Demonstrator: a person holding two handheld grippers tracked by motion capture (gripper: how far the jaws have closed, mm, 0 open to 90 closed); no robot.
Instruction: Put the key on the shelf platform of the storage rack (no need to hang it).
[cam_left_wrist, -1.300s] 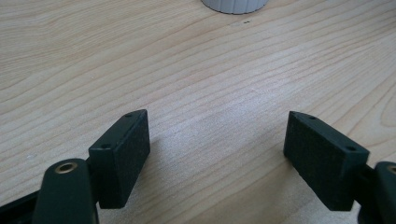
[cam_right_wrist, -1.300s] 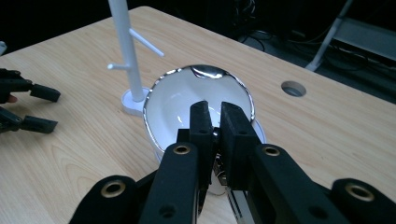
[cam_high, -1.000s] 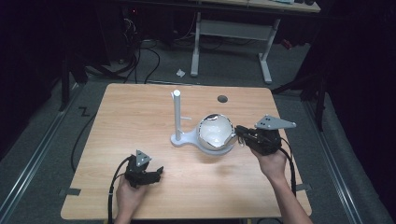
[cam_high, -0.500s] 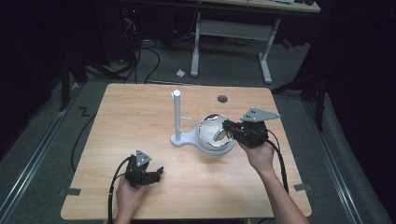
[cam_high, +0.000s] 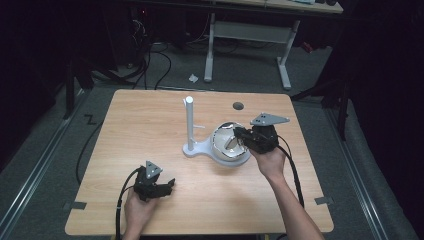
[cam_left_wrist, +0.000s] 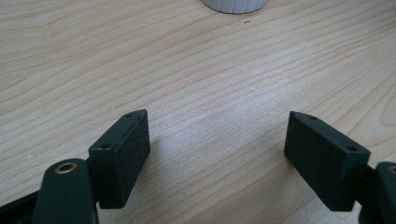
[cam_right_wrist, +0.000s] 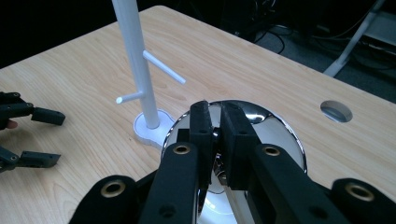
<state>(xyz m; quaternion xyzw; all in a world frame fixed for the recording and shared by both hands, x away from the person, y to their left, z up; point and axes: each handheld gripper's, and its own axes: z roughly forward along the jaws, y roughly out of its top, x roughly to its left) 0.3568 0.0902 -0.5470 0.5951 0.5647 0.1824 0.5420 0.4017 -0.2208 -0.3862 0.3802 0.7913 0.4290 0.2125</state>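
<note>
A shiny metal bowl (cam_high: 226, 150) (cam_right_wrist: 275, 126) with a white outer wall sits right of centre on the wooden table (cam_high: 150, 125). It touches the base of a white peg stand (cam_high: 189, 122) (cam_right_wrist: 135, 60) with two short side pegs. My right gripper (cam_high: 239, 137) (cam_right_wrist: 216, 109) hovers over the bowl's right part with its jaws shut together; I make out nothing gripped between them. My left gripper (cam_high: 168, 186) (cam_left_wrist: 217, 144) (cam_right_wrist: 44, 137) rests low at the table's front left, jaws wide open over bare wood.
A round cable hole (cam_high: 238, 106) (cam_right_wrist: 335, 111) is in the table's far right part. A white table frame (cam_high: 245, 30) and cables stand on the dark floor beyond. Bare wood lies left of and in front of the stand.
My right gripper has slid left from beside the bowl's right edge to over the bowl, jaws staying shut. The bowl, the stand and my left gripper have kept still.
</note>
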